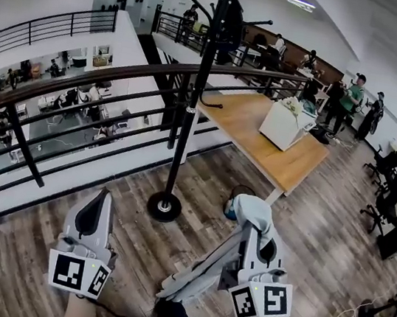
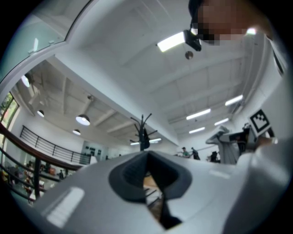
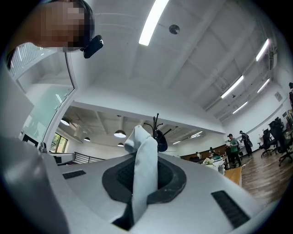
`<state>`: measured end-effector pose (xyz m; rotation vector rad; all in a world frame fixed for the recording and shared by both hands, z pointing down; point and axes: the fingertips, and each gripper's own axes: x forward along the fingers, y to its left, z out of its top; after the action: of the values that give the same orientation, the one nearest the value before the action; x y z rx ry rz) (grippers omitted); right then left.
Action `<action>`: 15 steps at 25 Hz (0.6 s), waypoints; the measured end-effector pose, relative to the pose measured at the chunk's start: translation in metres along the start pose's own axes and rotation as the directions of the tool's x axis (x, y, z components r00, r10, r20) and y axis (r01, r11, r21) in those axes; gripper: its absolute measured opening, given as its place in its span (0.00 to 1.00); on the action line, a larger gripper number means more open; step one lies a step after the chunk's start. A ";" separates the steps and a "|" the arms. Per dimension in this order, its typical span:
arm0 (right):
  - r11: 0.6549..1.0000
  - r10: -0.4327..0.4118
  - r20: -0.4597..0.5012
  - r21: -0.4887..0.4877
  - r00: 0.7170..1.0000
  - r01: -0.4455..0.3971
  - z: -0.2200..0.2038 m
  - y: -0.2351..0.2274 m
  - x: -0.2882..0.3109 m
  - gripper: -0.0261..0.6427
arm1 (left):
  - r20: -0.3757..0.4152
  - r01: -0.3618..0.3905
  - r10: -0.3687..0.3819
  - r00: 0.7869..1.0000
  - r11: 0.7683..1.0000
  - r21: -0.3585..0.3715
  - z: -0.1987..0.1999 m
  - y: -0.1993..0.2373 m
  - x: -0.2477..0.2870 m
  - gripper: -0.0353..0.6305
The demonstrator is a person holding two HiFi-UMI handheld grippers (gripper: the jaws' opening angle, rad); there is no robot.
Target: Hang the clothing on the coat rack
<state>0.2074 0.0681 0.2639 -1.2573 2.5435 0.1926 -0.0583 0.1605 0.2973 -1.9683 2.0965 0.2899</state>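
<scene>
- The left gripper [image 1: 99,202] is at the near left, with its marker cube nearest the person and its tips pointing away toward the railing [image 1: 84,76].
- In the left gripper view its jaws [image 2: 147,176] meet at the tips. Only a thin slit lower down shows floor, and nothing is between them.
- The right gripper [image 1: 254,219] is at the near right, level with the left one and well apart from it. It points the same way and is tilted slightly up.
- Its jaws are clamped on the clothing [image 1: 199,270], a pale grey-blue piece. In the right gripper view a fold of the clothing [image 3: 144,169] stands up between the pads and pokes out past the tips.
- In the head view the clothing is bunched over the right gripper's tip and trails down its left side toward the person, above the wood floor [image 1: 306,231].
- Both forearms enter from the near edge, roughly parallel.
- The rack [image 1: 193,101], a black pole on a round base, stands ahead between the two grippers and just beside the railing. It is apart from the clothing.
- The rack's hooks show beyond the jaws in both gripper views [image 2: 143,132] [image 3: 157,132].
- Far right of the rack is a wooden surface [image 1: 260,145] carrying a white box [image 1: 286,123].
</scene>
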 end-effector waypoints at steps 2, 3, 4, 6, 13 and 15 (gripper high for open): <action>1.000 0.011 0.001 0.010 1.000 -0.011 -0.006 -0.003 0.016 0.05 | 0.001 -0.011 0.011 1.000 1.000 0.002 -0.004 0.006 0.012 0.07; 1.000 0.016 0.003 0.016 1.000 -0.016 -0.010 -0.007 0.023 0.05 | -0.001 -0.014 0.014 1.000 1.000 0.004 -0.009 0.007 0.019 0.07; 1.000 0.020 0.005 0.022 1.000 -0.020 -0.015 -0.011 0.031 0.05 | -0.004 -0.017 0.017 1.000 1.000 0.008 -0.014 0.006 0.026 0.07; 0.999 0.027 0.012 0.032 1.000 -0.027 -0.024 -0.020 0.047 0.05 | -0.011 -0.022 0.022 1.000 0.999 0.024 -0.023 0.006 0.041 0.07; 0.997 0.061 0.041 0.037 0.997 -0.062 -0.030 -0.048 0.117 0.05 | 0.010 -0.059 0.058 0.998 0.997 0.048 -0.027 0.020 0.110 0.07; 0.997 0.067 0.051 0.033 0.996 -0.068 -0.031 -0.056 0.129 0.05 | 0.010 -0.053 0.053 0.999 0.997 0.053 -0.032 0.017 0.125 0.07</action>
<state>0.1713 -0.0714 0.2526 -1.1404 2.5375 0.1909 -0.0839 0.0331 0.2873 -1.8808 2.1313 0.2490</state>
